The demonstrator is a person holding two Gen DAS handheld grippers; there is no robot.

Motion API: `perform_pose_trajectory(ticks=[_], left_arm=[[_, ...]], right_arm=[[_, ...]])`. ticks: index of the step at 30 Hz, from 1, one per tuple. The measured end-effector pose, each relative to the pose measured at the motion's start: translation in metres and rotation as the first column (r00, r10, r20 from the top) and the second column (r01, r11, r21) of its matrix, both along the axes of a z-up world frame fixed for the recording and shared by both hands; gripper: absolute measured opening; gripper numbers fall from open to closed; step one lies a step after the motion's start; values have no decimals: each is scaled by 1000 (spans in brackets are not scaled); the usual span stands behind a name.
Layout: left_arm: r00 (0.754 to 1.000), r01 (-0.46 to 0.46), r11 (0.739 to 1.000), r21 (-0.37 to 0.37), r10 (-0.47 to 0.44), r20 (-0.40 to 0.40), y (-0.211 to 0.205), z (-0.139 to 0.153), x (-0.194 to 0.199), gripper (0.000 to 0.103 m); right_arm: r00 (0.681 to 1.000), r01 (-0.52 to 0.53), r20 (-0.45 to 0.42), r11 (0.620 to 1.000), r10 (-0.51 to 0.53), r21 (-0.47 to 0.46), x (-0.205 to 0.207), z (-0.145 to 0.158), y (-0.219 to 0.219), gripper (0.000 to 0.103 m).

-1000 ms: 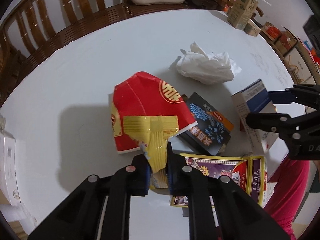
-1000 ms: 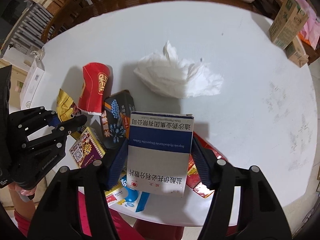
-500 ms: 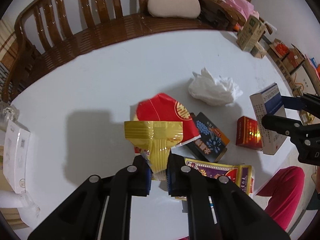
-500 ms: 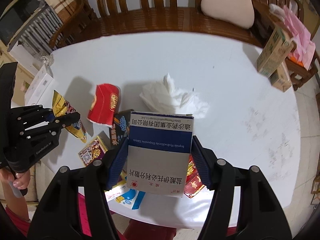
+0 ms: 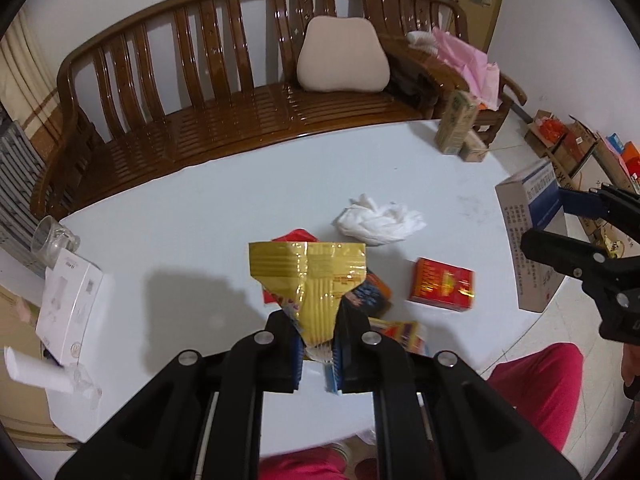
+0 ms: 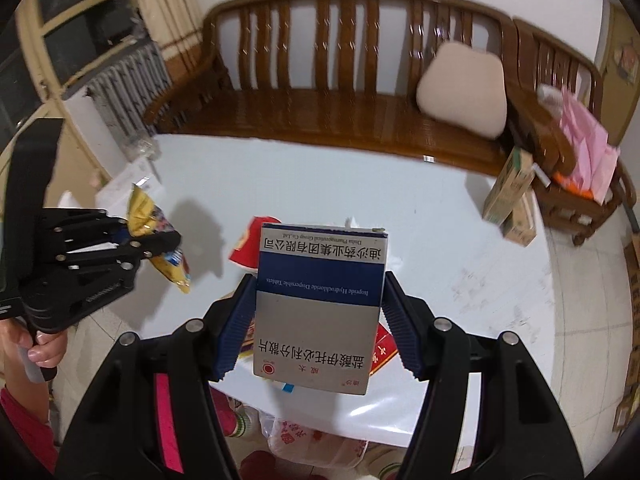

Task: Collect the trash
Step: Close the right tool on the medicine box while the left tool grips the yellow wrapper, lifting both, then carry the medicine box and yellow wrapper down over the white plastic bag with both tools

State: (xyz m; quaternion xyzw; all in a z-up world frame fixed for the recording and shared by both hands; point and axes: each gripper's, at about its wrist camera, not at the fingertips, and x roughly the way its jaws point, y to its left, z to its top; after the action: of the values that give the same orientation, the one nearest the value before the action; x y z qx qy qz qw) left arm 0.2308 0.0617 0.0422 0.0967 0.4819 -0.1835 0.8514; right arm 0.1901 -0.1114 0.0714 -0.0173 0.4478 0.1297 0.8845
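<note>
Trash is being held in both grippers at this moment, above the white desk. The left gripper is pinching a gold snack wrapper near its lower end, with the fingers pressed almost together on the thin foil, so the wrapper is standing up in front of the camera. The right gripper is gripping a blue and white medicine box by its two long sides, with the fingers standing about as wide as the box. Both things are hanging clear of the desk and are touching nothing else.

As I judge it, the task is only partly done: two pieces are picked up but not yet dropped anywhere. A plastic bag with red print is lying below the near edge of the desk, and it is probably the place for the trash, but I cannot tell this for sure.

Several pieces are still waiting on the desk: a crumpled white tissue, a red box, a red packet partly hidden behind the wrapper, a dark packet and a colourful flat pack near the edge.
</note>
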Motion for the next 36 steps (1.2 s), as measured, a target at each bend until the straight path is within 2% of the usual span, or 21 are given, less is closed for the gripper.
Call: perform_pose_trajectory(ticks=[6, 13, 20, 25, 29, 36], left_arm=[[999, 25, 1000, -8, -25, 32, -14, 22, -52, 11], [998, 47, 998, -44, -45, 42, -25, 24, -108, 11], [997, 75, 994, -81, -75, 12, -39, -2, -147, 11], [996, 85, 994, -62, -84, 12, -47, -25, -167, 11], [995, 98, 992, -74, -99, -4, -50, -46, -178, 11], [997, 75, 996, -56, -77, -22, -56, -84, -191, 12]], right_arm=[[996, -68, 65, 998, 68, -3, -55, 26, 0, 62], [993, -97, 73, 995, 98, -7, -109, 24, -6, 62], [994, -98, 47, 995, 100, -32, -149, 3, -11, 62], [995, -96, 32, 994, 98, -44, -168, -19, -10, 62], [995, -96, 23, 994, 97, -49, -183, -38, -9, 62], [996, -82, 28, 993, 84, -82, -202, -73, -10, 62]])
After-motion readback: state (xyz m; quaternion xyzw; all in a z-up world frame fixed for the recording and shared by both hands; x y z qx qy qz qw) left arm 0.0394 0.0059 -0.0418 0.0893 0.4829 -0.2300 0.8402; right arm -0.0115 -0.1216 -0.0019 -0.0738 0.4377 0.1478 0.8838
